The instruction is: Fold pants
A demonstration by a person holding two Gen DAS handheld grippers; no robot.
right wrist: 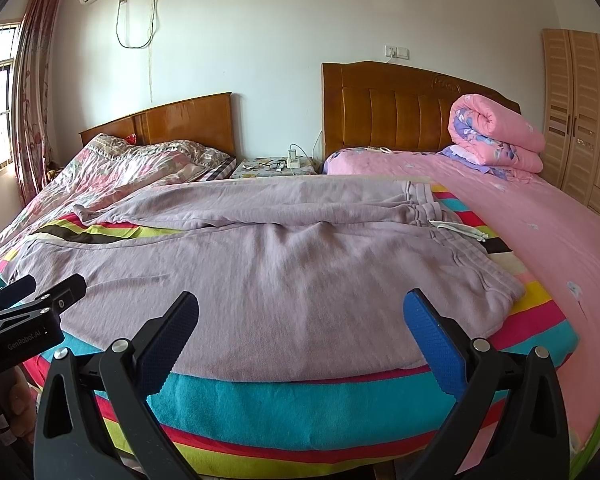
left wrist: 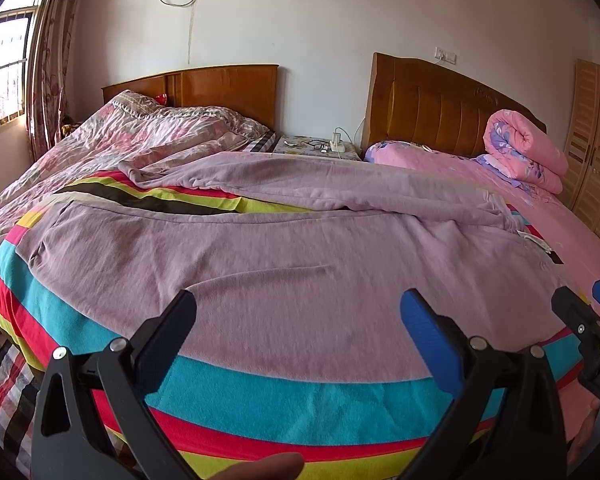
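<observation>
Lilac sweatpants lie spread sideways on a striped blanket on the bed, waistband at the right, legs running left. The near leg lies flat; the far leg is rumpled, its cuff at the left. My left gripper is open and empty, just above the near edge of the pants. My right gripper is open and empty too, at the near edge further right. Each gripper shows in the other's view: the right one and the left one.
A pink sheet covers the bed's right side, with a rolled pink quilt at the headboard. A second bed with a floral quilt stands left. A nightstand sits between the beds. A wardrobe is at the right.
</observation>
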